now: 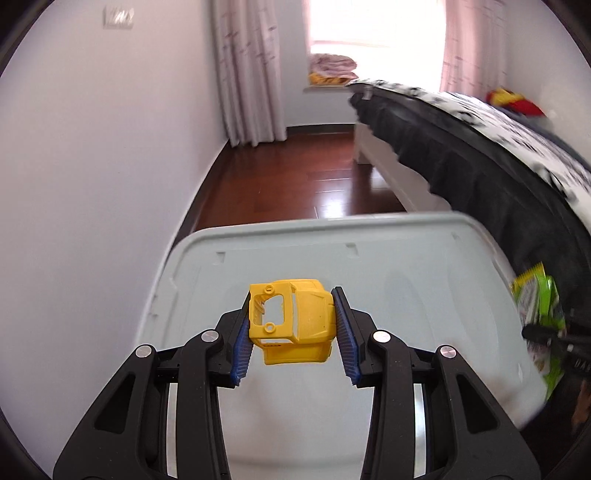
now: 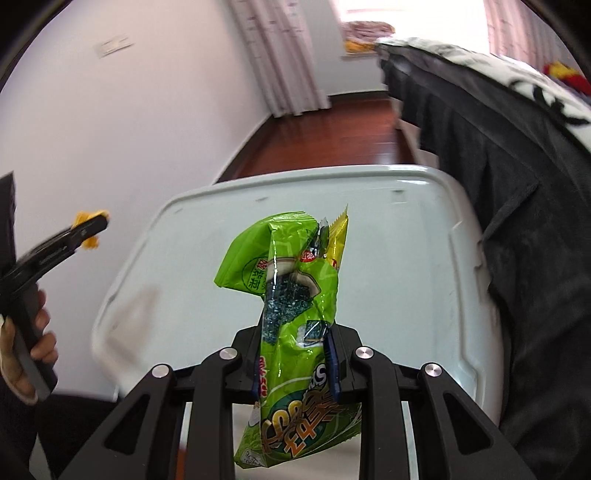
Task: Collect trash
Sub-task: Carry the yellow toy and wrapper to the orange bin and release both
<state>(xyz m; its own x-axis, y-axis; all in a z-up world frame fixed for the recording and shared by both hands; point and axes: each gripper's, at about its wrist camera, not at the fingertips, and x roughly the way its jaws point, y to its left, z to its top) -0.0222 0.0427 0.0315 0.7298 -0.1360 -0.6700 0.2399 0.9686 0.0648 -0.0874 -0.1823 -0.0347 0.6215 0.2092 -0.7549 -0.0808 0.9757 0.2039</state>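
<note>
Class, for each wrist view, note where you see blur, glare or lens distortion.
Left wrist view: window blown out, bed and green snack wrapper smeared, yellow toy part sharp. Right wrist view: fisheye bends the pale bin rim, glare on the wrapper.

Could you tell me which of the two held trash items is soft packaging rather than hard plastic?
The green snack wrapper in the right claw; the left claw holds a rigid yellow plastic piece.
</note>
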